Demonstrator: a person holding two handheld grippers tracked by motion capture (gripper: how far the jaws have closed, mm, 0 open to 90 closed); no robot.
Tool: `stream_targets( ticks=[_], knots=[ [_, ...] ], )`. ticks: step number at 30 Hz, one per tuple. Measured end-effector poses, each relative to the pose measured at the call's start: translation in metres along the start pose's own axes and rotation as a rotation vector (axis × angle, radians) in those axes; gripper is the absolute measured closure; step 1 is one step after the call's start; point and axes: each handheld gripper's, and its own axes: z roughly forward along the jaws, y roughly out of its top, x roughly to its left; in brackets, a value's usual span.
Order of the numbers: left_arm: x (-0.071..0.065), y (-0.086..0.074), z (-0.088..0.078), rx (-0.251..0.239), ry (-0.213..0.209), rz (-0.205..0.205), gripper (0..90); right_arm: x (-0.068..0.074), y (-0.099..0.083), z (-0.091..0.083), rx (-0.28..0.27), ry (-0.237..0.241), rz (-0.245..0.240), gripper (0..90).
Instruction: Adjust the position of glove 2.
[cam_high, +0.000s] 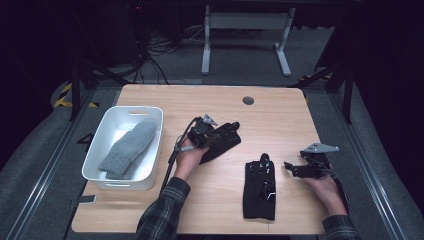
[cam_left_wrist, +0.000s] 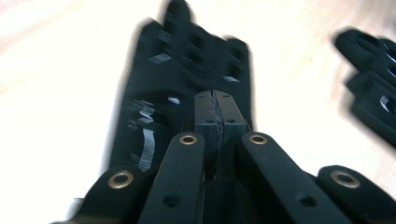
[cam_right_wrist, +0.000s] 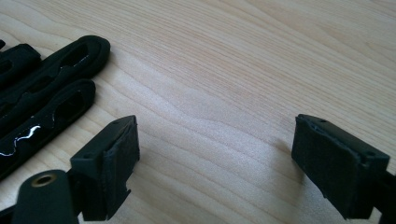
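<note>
No text, label, brand or number can be read anywhere in these pictures (the yellow-and-black hazard striping (cam_high: 64, 96) on the floor at the left edge of the high view is a warning mark, without words).

The room around the table (cam_high: 280, 107) is dark, but the tabletop is bright. In the left gripper view the black glove (cam_left_wrist: 187, 79) looks blurry. The wood beside it glares white.
</note>
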Motion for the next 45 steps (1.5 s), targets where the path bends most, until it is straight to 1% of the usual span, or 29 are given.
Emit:
stream_targets(
  ticks=[2, 3, 4, 5, 6, 7, 10, 13, 15, 18, 20, 24, 26, 27, 29, 32, 36, 37, 38, 39, 42, 45],
  knots=[
    [0.010, 0.004, -0.001, 0.005, 0.016, -0.009, 90.0, 0.000, 0.000, 0.000, 0.000, 0.000, 0.000, 15.7],
    [0.014, 0.005, 0.000, 0.002, 0.021, -0.022, 90.0, 0.000, 0.000, 0.000, 0.001, 0.000, 0.000, 15.7],
    [0.018, 0.006, 0.001, 0.011, 0.029, -0.024, 90.0, 0.000, 0.000, 0.000, 0.001, 0.000, 0.000, 15.7],
    [0.023, 0.007, 0.003, 0.014, 0.035, -0.037, 90.0, 0.000, 0.000, 0.000, 0.000, 0.000, 0.000, 15.6],
    [0.027, 0.006, 0.005, 0.022, 0.035, -0.048, 90.0, 0.000, 0.000, 0.000, 0.000, 0.000, 0.000, 15.6],
    [0.030, 0.005, 0.008, 0.031, 0.037, -0.051, 90.0, 0.000, 0.000, 0.000, 0.001, 0.000, 0.000, 15.7],
    [0.036, 0.001, 0.016, 0.066, 0.039, -0.067, 90.0, 0.000, 0.000, 0.000, 0.000, 0.000, 0.000, 15.6],
    [0.037, -0.004, 0.023, 0.091, 0.039, -0.072, 90.0, 0.000, 0.000, 0.000, 0.000, 0.001, 0.000, 15.7],
    [0.037, -0.007, 0.024, 0.082, 0.036, -0.078, 90.0, 0.000, 0.000, 0.000, 0.000, 0.001, -0.001, 15.7],
    [0.033, -0.008, 0.022, 0.099, 0.031, -0.066, 90.0, 0.000, 0.000, 0.000, 0.000, 0.001, -0.001, 15.7],
    [0.028, -0.009, 0.020, 0.111, 0.031, -0.058, 90.0, 0.000, 0.000, 0.000, -0.001, 0.000, -0.001, 15.6],
    [0.020, -0.013, 0.016, 0.128, 0.010, -0.036, 90.0, 0.000, 0.000, 0.000, -0.001, 0.000, -0.002, 15.7],
    [0.015, -0.015, 0.014, 0.137, 0.011, -0.023, 90.0, 0.000, 0.000, 0.000, -0.001, 0.000, -0.002, 15.7],
    [0.010, -0.018, 0.011, 0.149, -0.001, -0.009, 90.0, 0.000, 0.000, 0.000, -0.001, 0.000, -0.002, 15.7],
    [0.008, -0.020, 0.010, 0.152, -0.007, -0.007, 90.0, 0.000, 0.000, 0.000, -0.001, 0.000, -0.002, 15.7],
    [0.000, -0.026, 0.004, 0.163, -0.032, 0.001, 90.0, 0.000, 0.000, 0.000, 0.000, 0.000, -0.002, 15.7],
    [-0.011, -0.035, -0.002, 0.167, -0.068, 0.013, 90.0, 0.000, 0.000, 0.000, -0.001, 0.000, -0.002, 15.7],
    [-0.013, -0.037, -0.003, 0.162, -0.071, 0.014, 90.0, 0.000, 0.000, 0.000, 0.000, 0.000, -0.002, 15.7],
    [-0.017, -0.041, -0.006, 0.158, -0.089, 0.016, 90.0, 0.000, 0.000, 0.000, 0.000, 0.000, -0.002, 15.7],
    [-0.017, -0.041, -0.006, 0.158, -0.089, 0.016, 90.0, 0.000, 0.000, 0.000, 0.000, 0.000, -0.002, 15.7],
    [-0.023, -0.047, -0.011, 0.161, -0.104, 0.026, 90.0, 0.000, 0.000, 0.000, 0.000, -0.001, -0.002, 15.7],
    [-0.025, -0.050, -0.016, 0.138, -0.118, 0.026, 90.0, 0.000, 0.000, 0.000, 0.000, -0.001, -0.002, 15.7]
  ],
)
